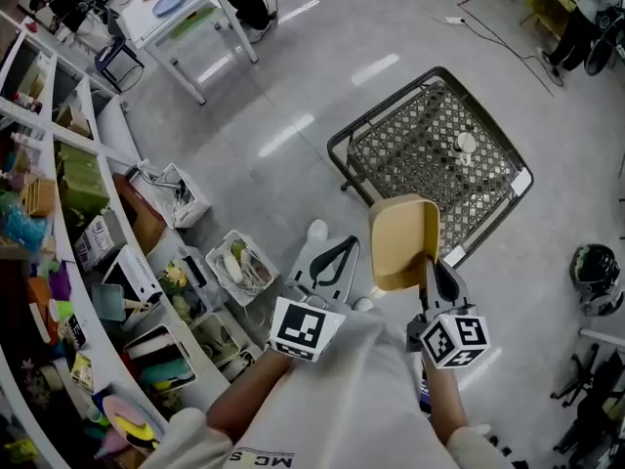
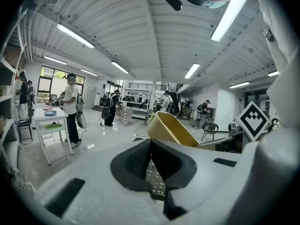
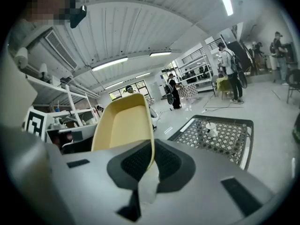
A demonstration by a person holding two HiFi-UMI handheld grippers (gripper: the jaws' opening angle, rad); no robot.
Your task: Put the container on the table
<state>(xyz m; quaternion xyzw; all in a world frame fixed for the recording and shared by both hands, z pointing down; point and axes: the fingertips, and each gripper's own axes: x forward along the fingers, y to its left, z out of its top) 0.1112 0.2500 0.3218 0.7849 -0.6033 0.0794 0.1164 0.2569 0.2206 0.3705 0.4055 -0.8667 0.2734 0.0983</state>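
Yellow container (image 1: 402,242) hangs in the air, its rim pinched between the right gripper (image 3: 152,149) jaws, near the mesh table (image 1: 420,154) but not yet on it. The left gripper (image 2: 149,142) has its jaws together on nothing, so the whole set-down is left to do.

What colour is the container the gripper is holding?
Pale yellow all over. The container shows best in the right gripper view.

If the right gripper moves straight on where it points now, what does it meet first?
Probably the mesh cart: the right gripper, shut on the yellow container, points toward it, though height is unclear.
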